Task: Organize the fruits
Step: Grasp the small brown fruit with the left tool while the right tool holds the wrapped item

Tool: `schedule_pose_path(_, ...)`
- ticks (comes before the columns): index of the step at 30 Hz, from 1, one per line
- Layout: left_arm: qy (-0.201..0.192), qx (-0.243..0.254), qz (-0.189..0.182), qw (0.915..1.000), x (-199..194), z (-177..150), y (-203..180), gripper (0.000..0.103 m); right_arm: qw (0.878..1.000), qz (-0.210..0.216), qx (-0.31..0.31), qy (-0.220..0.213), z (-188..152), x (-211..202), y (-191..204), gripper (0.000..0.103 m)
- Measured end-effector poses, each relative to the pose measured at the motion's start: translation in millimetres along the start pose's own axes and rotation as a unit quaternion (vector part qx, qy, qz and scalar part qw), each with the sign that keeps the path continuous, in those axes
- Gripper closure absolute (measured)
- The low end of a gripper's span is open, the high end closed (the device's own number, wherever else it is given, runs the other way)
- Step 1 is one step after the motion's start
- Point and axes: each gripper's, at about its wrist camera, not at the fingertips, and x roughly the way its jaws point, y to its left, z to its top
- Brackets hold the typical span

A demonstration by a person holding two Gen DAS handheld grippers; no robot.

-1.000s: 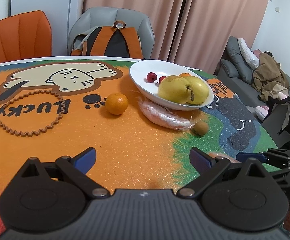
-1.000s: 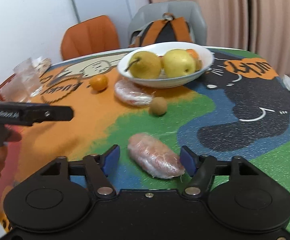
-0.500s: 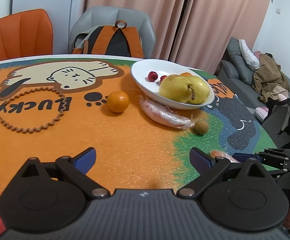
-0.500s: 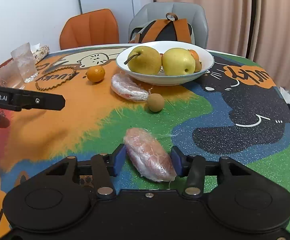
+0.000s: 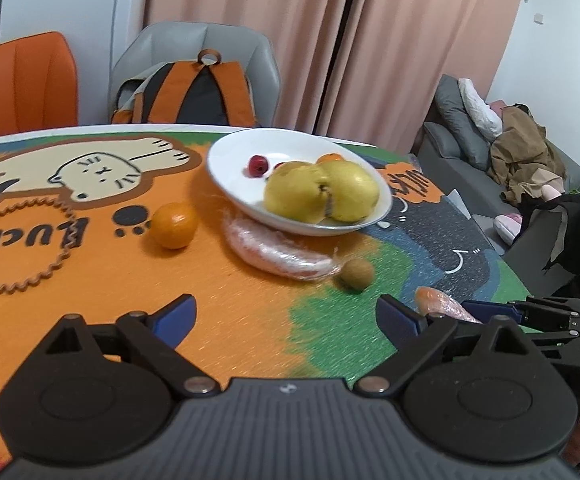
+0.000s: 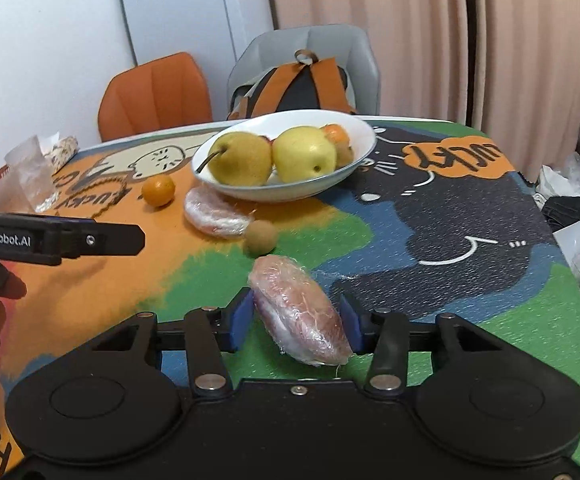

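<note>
Left gripper (image 5: 286, 314): jaws stood wide and empty above the colourful printed table (image 5: 230, 320), likely waiting.
White oval bowl (image 6: 364, 138): held yellow pears, the probable destination.
Right gripper (image 6: 296, 322): jaws had just been closing and clasped the pink plastic-wrapped fruit (image 6: 300, 314), which lay lengthwise between them, seemingly for lifting.

Glossy white bowl (image 6: 364, 140), seemingly ceramic; crinkly cling film on wrapped fruit (image 6: 302, 312).
</note>
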Motion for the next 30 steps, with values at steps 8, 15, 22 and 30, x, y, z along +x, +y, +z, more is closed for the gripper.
schedule_pose_path(8,0.002,0.017,-0.012,0.9998,17.8,8.1,-26.8,0.018,1.0,0.001,0.022,-0.01,3.6,-5.4,-24.7,0.059)
schedule_pose_path(15,0.008,0.024,-0.016,0.9995,39.3,13.5,-45.4,0.041,0.999,0.004,0.041,-0.015,5.0,-7.8,-48.3,0.059)
schedule_pose_path(22,0.013,0.032,-0.018,0.9993,56.9,17.9,-58.8,0.05,0.999,0.006,0.051,-0.014,5.3,-6.2,-63.6,0.059)
schedule_pose_path(30,0.02,0.042,-0.011,0.9989,76.4,20.9,-68.7,0.056,0.998,0.009,0.056,-0.014,6.1,-5.0,-73.2,0.059)
